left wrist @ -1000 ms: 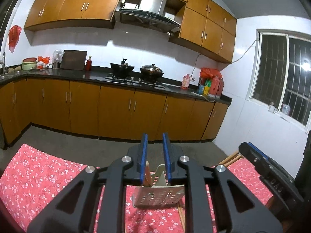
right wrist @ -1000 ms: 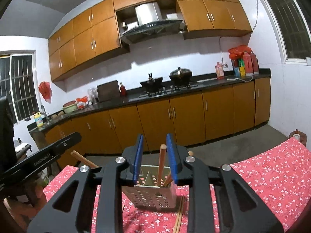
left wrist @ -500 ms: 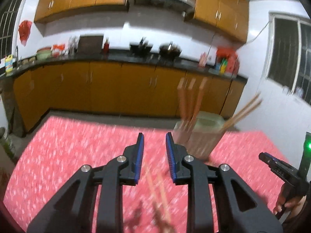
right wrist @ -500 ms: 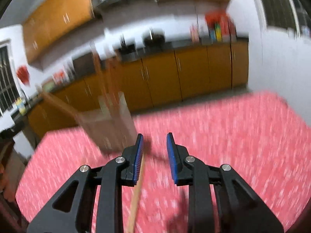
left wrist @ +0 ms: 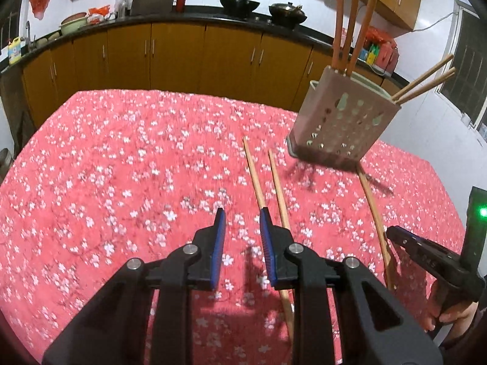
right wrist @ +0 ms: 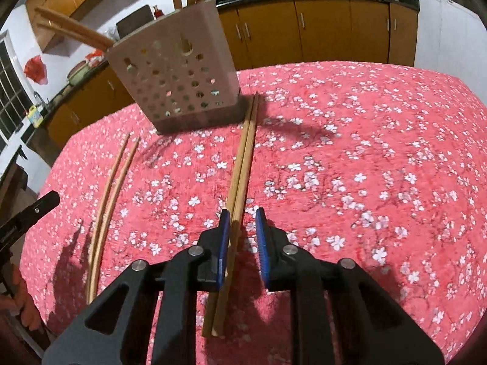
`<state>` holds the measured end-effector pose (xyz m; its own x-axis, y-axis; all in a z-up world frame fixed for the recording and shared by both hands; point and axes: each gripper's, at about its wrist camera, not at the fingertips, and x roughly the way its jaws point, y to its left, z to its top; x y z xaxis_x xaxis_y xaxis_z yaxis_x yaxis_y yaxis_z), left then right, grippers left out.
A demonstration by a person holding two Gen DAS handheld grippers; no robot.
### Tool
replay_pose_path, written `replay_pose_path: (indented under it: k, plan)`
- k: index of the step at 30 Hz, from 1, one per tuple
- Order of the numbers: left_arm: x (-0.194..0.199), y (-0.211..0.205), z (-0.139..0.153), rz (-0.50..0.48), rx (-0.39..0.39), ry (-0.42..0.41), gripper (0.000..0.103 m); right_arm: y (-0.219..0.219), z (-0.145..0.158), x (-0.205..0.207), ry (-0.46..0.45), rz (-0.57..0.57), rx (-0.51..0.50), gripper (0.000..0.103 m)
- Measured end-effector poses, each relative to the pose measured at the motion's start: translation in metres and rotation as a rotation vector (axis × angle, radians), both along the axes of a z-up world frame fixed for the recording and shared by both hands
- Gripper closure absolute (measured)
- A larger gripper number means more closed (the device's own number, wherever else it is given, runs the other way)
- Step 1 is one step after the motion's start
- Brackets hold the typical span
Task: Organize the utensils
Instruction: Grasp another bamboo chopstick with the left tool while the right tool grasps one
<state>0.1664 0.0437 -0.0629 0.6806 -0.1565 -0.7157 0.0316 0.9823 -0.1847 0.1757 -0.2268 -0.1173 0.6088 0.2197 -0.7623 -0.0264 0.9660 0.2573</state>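
Wooden chopsticks lie in two pairs on the red flowered tablecloth [right wrist: 350,152], four loose sticks in all, in front of one grey holder [right wrist: 176,73] pierced with round holes. That holder already carries what look like three upright sticks and two leaning ones, though their tops run out of view.

One pair [right wrist: 240,167] runs between the narrowly parted, closing pads of the right gripper [right wrist: 242,237], close against the left pad; nothing is clamped yet. If the jaws shut this far off centre, I judge they could catch one stick and roll the other away, or pinch the cloth.

The left gripper [left wrist: 242,237] has its jaws a little apart and empty. The other pair [left wrist: 264,188] lies just beside its right pad, not between the two, so closing now would likely miss or nudge the sticks askew.
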Motion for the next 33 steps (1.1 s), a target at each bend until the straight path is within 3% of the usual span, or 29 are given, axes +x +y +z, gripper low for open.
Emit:
replay_pose_path:
  k: [6, 10, 19, 23, 29, 33]
  plan:
    - [0.001, -0.003, -0.008, -0.002, -0.005, 0.025, 0.079, 0.010, -0.002, 0.000, -0.008, 0.016, -0.049, 0.087]
    - [0.001, -0.005, -0.013, -0.009, -0.015, 0.037, 0.079, 0.010, -0.003, 0.000, -0.015, 0.005, -0.100, 0.095]
    - [0.000, -0.009, -0.026, -0.051, -0.043, 0.071, 0.079, -0.041, -0.007, -0.003, -0.009, -0.174, -0.105, 0.096]
    - [0.000, -0.016, -0.033, -0.079, -0.050, 0.090, 0.079, -0.051, -0.007, -0.007, -0.010, -0.187, -0.101, 0.096]
    - [0.000, -0.028, -0.038, -0.112, -0.035, 0.101, 0.080, -0.050, -0.007, -0.008, -0.017, -0.183, -0.112, 0.096]
    - [0.002, -0.036, -0.046, -0.119, 0.014, 0.122, 0.085, -0.047, -0.006, -0.006, -0.018, -0.181, -0.109, 0.096]
